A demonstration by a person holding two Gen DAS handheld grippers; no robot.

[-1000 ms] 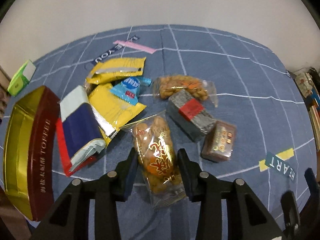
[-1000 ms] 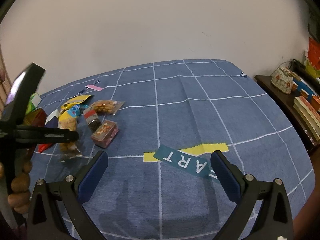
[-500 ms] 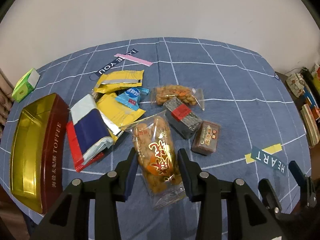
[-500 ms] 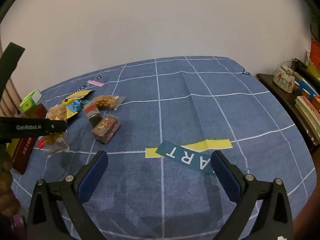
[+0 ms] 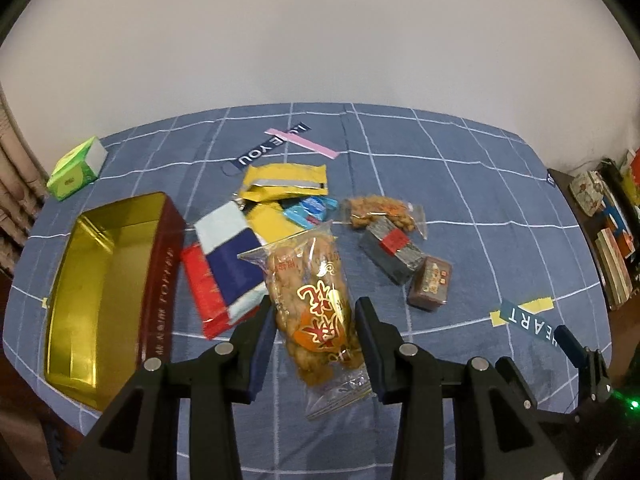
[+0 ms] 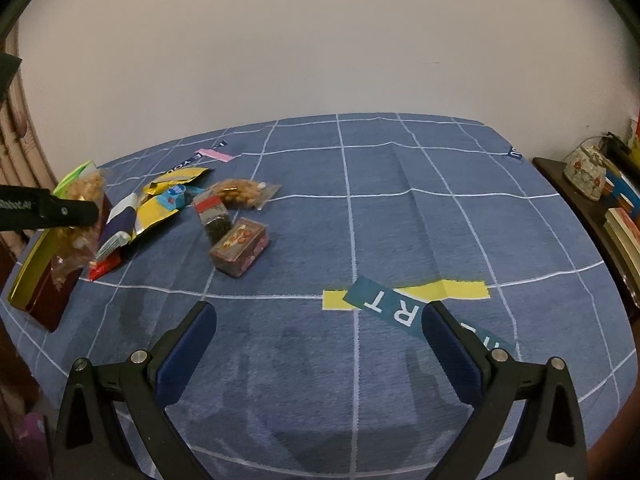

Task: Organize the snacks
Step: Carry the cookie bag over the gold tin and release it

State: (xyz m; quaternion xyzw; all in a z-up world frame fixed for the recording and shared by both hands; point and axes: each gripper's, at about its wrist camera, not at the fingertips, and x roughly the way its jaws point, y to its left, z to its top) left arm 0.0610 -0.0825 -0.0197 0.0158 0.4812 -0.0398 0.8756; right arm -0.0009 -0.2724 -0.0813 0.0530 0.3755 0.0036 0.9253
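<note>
Left wrist view shows my left gripper [image 5: 315,330] clamped on the snack bag [image 5: 310,304], lifted just right of the open tin [image 5: 106,280], while my right gripper [image 6: 318,354] hangs wide apart, holding nothing.

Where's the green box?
In the left wrist view, the green box sits at the table's far left corner, just beyond the gold tin.

Tin [image 5: 108,280] left of snack pile [image 5: 304,208]; tissue box [image 5: 76,168] behind tin.
</note>
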